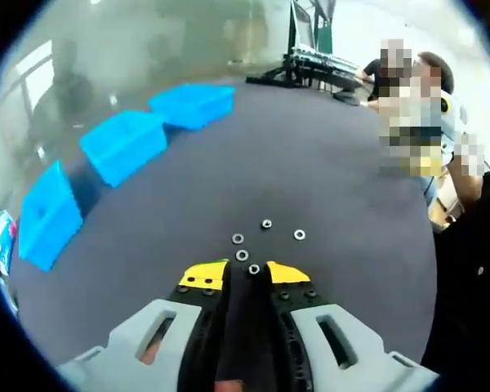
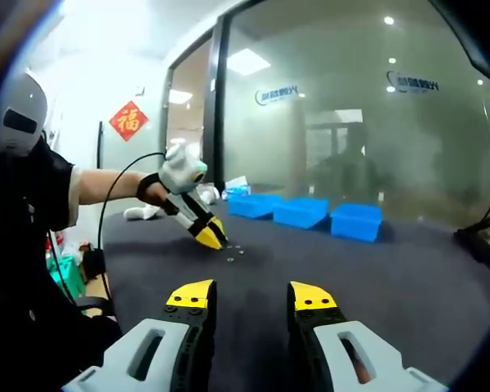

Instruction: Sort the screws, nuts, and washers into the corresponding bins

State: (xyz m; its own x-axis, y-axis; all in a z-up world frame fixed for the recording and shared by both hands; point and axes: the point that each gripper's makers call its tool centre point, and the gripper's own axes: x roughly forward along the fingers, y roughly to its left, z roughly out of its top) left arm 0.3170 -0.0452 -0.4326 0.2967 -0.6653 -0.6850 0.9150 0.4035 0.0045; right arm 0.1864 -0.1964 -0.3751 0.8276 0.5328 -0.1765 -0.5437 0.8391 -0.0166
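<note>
Left gripper [image 1: 247,273]: I see its yellow-tipped jaws drawn nearly together just above the dark table [image 1: 343,180], with only a thin gap and nothing I can make out clamped between them. One small washer [image 1: 254,269] sits right at the tips, almost in that gap. Just beyond lie four more pieces of ring-shaped hardware [image 1: 238,238], scattered loosely and not touching each other; I cannot tell nuts from washers at this size. Farther out and off to the left of the jaws, three blue bins [image 1: 124,144] stand in a curving row on the table, each apart from the next. Past the table's far edge I see a glass wall [image 1: 147,41] and, to the right, seated people.

Right gripper [image 2: 250,296] hangs released, its jaws spread wide with bare table [image 2: 376,278] showing between them. Ahead and to its left I see the left gripper [image 2: 213,238] tipped down onto the table, held by a hand [image 2: 153,189], with the tiny hardware [image 2: 231,258] just beside its tips. Beyond, the blue bins [image 2: 302,211] line up before the glass wall [image 2: 351,106].
</note>
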